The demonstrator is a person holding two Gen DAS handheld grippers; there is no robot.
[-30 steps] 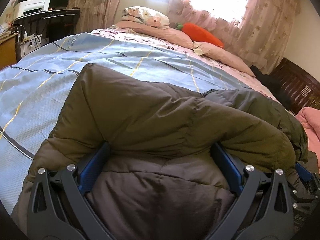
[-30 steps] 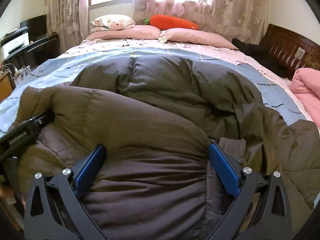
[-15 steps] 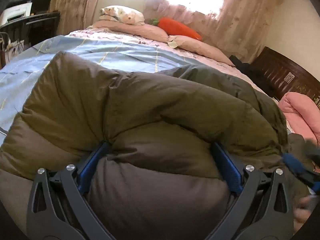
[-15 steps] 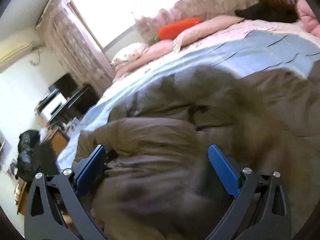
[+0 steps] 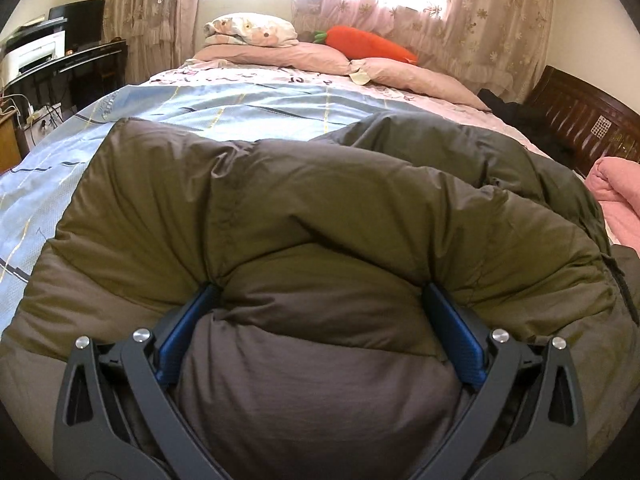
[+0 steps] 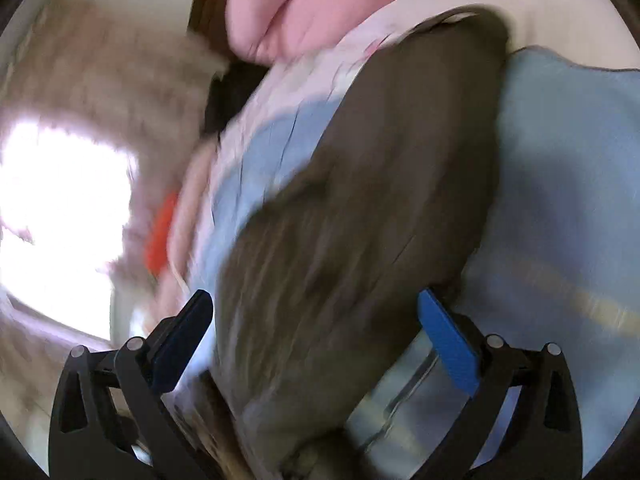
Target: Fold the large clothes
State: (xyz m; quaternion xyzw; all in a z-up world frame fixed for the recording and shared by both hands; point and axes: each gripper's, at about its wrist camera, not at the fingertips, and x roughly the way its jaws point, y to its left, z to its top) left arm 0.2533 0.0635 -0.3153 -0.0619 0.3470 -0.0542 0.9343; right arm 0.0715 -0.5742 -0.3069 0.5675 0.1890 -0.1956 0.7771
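A big olive-brown padded jacket (image 5: 320, 208) lies bunched on the bed. In the left wrist view my left gripper (image 5: 320, 320) has its blue fingers (image 5: 188, 328) spread wide with a thick fold of the jacket bulging between them; the pads press into the padding. In the right wrist view, blurred and rolled sideways, my right gripper (image 6: 316, 328) is open with its fingers (image 6: 448, 344) wide apart. A long part of the jacket (image 6: 360, 240) runs between and past them over the blue bedcover (image 6: 568, 200). Whether it touches the pads is not clear.
The bed carries a light blue striped cover (image 5: 224, 104), pink pillows (image 5: 280, 54) and an orange carrot cushion (image 5: 368, 42) by the curtained window. A desk with a printer (image 5: 40, 52) stands left. A dark wooden headboard (image 5: 580, 116) and pink quilt (image 5: 620, 196) are right.
The right gripper has swung fast and rolled sideways, away from the jacket's middle toward the pink quilt side. The left gripper stays on its fold, and its view has turned a little.
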